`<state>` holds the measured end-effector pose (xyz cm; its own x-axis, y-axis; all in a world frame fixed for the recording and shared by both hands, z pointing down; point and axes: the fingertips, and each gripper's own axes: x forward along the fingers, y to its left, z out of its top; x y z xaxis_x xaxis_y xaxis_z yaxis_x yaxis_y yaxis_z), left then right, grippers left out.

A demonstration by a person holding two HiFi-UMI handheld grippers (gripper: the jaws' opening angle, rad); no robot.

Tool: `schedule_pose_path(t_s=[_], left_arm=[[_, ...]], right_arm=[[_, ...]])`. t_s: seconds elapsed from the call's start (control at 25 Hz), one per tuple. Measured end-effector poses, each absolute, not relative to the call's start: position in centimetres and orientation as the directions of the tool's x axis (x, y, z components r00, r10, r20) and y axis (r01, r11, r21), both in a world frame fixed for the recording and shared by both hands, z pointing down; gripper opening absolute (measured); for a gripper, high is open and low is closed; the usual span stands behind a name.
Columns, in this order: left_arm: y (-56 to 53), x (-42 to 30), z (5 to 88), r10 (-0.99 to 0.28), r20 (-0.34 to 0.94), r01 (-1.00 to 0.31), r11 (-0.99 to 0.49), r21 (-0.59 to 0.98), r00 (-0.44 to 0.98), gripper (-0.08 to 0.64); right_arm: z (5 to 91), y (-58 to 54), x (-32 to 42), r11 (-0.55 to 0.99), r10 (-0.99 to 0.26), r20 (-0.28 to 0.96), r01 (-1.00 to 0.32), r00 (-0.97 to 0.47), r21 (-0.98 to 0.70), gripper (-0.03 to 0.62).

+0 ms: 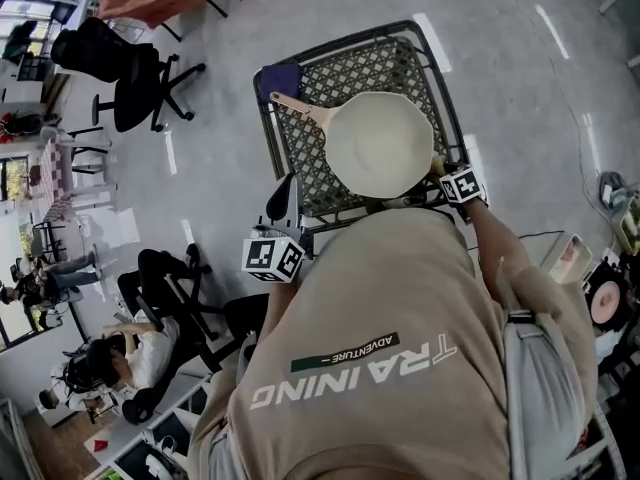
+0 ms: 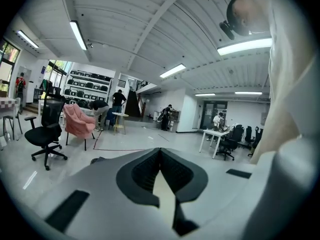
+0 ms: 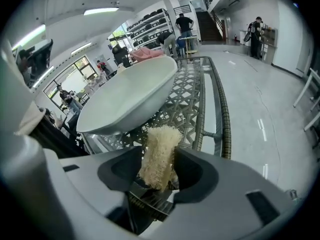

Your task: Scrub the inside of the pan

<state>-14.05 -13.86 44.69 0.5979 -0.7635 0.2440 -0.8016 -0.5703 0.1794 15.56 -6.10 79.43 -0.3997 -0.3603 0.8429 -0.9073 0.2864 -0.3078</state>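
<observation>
Overhead and right claw (image 3: 159, 156) views share the pan (image 1: 380, 143).

Long ceiling strips (image 2: 244, 46) light the room brightly and evenly, windows (image 2: 10, 53) adding daylight. Pale glare streaks the floor (image 1: 520, 68); the white pan (image 1: 380, 143) looks almost washed out. Both gripper views bulge, blacken at the corners, blur nearby.
</observation>
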Motion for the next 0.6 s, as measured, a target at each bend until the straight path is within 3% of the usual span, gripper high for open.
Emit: schedule_pose_path(t_s=[0.24, 0.36, 0.6], left_arm=[[-14.5, -14.4, 45.3, -0.777, 0.211, -0.803, -0.552, 0.226, 0.593, 0.018], [-15.2, -13.8, 45.6, -0.768, 0.194, -0.788, -0.566, 0.241, 0.611, 0.018], [-16.2, -13.0, 45.0, -0.748, 0.163, -0.764, -0.614, 0.2, 0.644, 0.018]], right_arm=[[78.1, -6.2, 16.1, 0.26, -0.422, 0.807, -0.907, -0.414, -0.33, 0.216], [74.4, -7.7, 16.5, 0.261, -0.523, 0.726, -0.895, -0.447, -0.363, 0.211], [61.0, -12.4, 16.2, 0.376, -0.753, 0.469, -0.886, -0.462, -0.27, 0.075]])
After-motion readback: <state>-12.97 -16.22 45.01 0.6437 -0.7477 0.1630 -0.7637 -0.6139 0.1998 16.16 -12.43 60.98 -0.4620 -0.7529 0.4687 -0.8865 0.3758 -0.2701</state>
